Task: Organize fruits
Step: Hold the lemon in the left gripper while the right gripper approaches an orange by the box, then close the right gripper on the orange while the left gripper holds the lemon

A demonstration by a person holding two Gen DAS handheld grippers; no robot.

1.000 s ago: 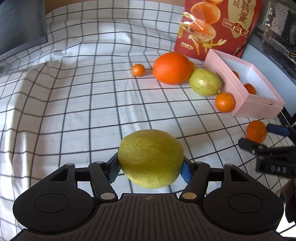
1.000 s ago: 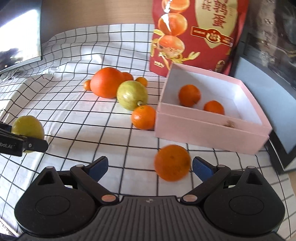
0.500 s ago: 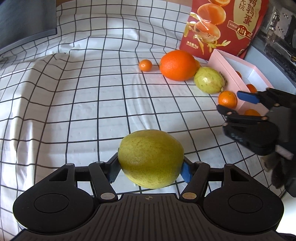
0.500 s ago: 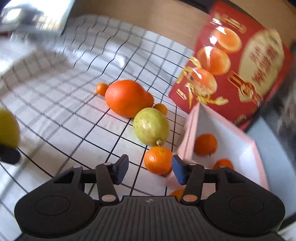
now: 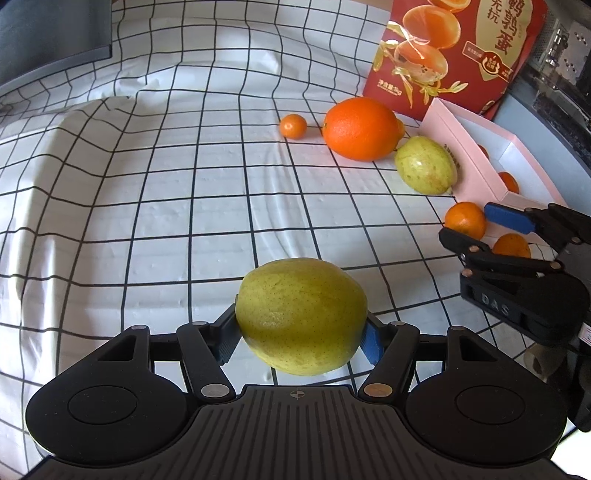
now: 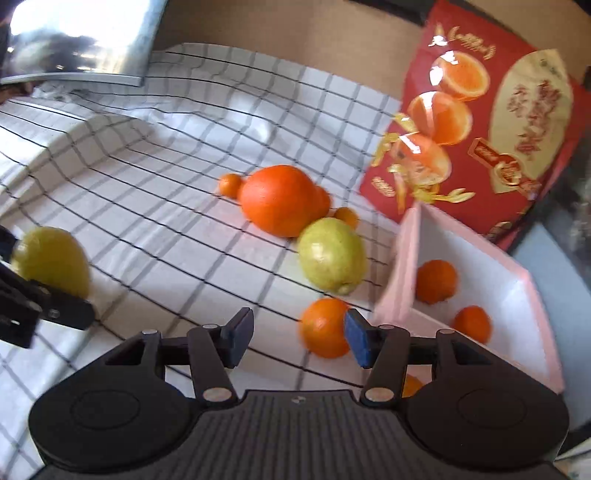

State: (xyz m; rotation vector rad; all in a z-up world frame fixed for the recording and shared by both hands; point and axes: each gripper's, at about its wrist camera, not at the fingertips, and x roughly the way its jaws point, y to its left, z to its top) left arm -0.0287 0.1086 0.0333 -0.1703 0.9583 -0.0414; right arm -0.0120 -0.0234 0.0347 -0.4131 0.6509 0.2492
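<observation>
My left gripper (image 5: 299, 338) is shut on a yellow-green pear (image 5: 301, 315) and holds it above the checked cloth. It also shows at the left of the right wrist view (image 6: 51, 262). My right gripper (image 6: 295, 332) is open and empty, close to a mandarin (image 6: 325, 326) beside the pink box (image 6: 402, 258). It shows from the side in the left wrist view (image 5: 476, 225). A second pear (image 6: 332, 258), a big orange (image 6: 277, 199) and small mandarins lie on the cloth. Two mandarins (image 6: 436, 280) lie in the box.
A red printed fruit box (image 6: 480, 140) stands behind the pink box. A dark screen (image 5: 51, 33) sits at the far left edge. Another mandarin (image 5: 511, 245) lies on the cloth by the box's front corner. The checked cloth (image 5: 166, 203) is rumpled at the left.
My right gripper has moved forward and left from the near mandarin toward the mandarin by the box, narrowing but still open. My left gripper has kept its hold on the pear.
</observation>
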